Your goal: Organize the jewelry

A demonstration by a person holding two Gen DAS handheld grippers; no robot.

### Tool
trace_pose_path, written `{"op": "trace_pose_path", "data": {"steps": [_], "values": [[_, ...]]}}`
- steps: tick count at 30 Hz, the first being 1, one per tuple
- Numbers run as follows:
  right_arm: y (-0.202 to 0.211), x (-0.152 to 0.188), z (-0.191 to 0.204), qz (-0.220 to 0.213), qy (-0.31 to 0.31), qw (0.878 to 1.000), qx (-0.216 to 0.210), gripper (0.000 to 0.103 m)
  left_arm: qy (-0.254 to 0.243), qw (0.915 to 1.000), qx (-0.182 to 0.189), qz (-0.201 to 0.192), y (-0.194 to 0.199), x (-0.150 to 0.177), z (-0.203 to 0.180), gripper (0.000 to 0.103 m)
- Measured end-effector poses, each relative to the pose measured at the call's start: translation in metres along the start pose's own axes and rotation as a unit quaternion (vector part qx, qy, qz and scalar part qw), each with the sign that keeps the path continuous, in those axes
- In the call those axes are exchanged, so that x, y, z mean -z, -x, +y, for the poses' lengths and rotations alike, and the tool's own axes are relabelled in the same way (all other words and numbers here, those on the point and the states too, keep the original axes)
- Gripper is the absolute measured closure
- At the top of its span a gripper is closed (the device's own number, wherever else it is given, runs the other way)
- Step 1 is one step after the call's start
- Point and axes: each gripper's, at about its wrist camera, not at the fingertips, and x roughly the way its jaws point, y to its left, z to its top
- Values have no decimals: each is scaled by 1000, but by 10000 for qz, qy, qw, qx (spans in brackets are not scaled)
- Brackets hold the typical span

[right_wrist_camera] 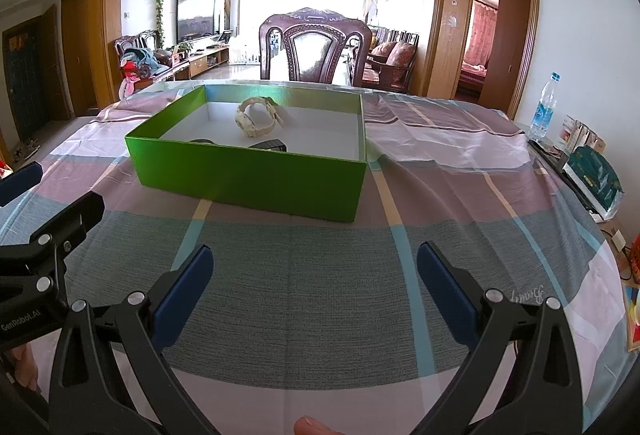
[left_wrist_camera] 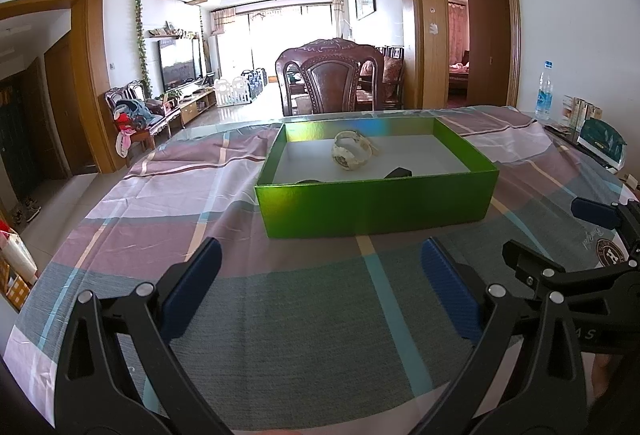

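A green open box (left_wrist_camera: 376, 205) (right_wrist_camera: 248, 181) rests on the checked tablecloth. Inside it lies a cream wristwatch (left_wrist_camera: 354, 151) (right_wrist_camera: 258, 117), curled on its side, and two dark items (left_wrist_camera: 399, 172) (right_wrist_camera: 270, 145) peek over the near wall. My left gripper (left_wrist_camera: 320, 267) hangs open over the cloth, short of the box's near wall, nothing between its blue pads. My right gripper (right_wrist_camera: 314, 273) is likewise open and holds nothing, in front of the box. Each gripper shows at the edge of the other's view.
A carved wooden chair (left_wrist_camera: 330, 79) (right_wrist_camera: 314, 47) stands at the table's far side. At the right edge sit a water bottle (right_wrist_camera: 543, 107), small cartons and a teal packet (right_wrist_camera: 596, 181). Checked cloth (right_wrist_camera: 320, 295) lies between box and grippers.
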Motion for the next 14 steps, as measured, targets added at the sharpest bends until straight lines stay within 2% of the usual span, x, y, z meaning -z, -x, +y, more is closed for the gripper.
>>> {"op": "trace_pose_path", "data": {"steps": [14], "values": [[0,0,0,0,12,10000,7,3,48,9999,69,84,-2,0,2,4]]}}
